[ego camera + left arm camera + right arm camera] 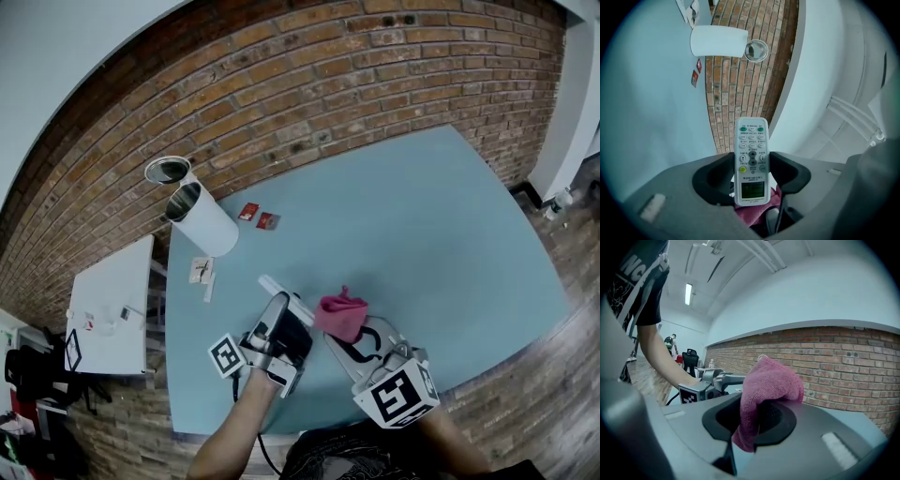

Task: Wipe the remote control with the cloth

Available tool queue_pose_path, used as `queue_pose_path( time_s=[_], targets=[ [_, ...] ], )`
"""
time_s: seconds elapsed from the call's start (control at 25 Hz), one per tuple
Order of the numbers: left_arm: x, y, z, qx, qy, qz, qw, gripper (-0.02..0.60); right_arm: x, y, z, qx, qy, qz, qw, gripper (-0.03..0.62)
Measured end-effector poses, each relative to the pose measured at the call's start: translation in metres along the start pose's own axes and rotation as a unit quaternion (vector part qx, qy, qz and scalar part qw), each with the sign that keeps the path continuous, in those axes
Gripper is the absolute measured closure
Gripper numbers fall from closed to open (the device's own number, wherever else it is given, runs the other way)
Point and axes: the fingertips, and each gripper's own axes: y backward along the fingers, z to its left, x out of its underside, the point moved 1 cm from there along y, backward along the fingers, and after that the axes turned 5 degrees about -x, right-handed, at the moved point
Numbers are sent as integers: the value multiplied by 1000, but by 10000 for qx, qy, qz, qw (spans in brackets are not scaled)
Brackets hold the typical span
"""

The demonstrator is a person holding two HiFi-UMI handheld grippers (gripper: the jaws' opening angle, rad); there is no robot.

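One brick wall [309, 84] is running behind one large pale blue table [450, 216], with plain white wall rising above the bricks and one lit strip lamp [688, 294] hanging from the ceiling. Plank flooring [534, 375] is showing past the table's right end, and one smaller white table [112, 300] is standing off its left end. One white cylindrical container [208, 228] is standing near the wall, with a second round metal rim [169, 170] showing just beside it; I cannot tell whether that is another container. The person is working two grippers over the near edge, each carrying one cube with square markers. The right gripper [757, 416] is clamping one pink cloth [771, 380], which is bunching up out of its jaws. The left gripper [751, 165] is gripping one white remote control [751, 140] by its long sides, above the table. The pink cloth is showing just under the remote's display end. The remote is showing two green buttons, one yellow button and one small green display; its lettering is too small to read. Two small red packets [258, 216] are lying near the container, with one white card [201, 270] closer in.
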Motion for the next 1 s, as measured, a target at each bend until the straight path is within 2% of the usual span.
queue_pose_path(
  time_s=[0.2, 0.28, 0.48, 1.0],
  targets=[
    [-15, 4, -8, -42, 133, -506, 9986, 345, 3, -3, 8, -34, -343, -119, 9993, 531],
    [-16, 4, -11, -10, 164, -576, 9982, 345, 11, -5, 12, -30, -409, -60, 9991, 531],
    [-10, 0, -18, 49, 116, -429, 9990, 344, 16, -8, 18, -52, -327, 12, 9995, 531],
    [2, 1, -3, -429, -455, -134, 9980, 345, 4, 4, 17, -21, -343, -96, 9994, 531]
  ],
)
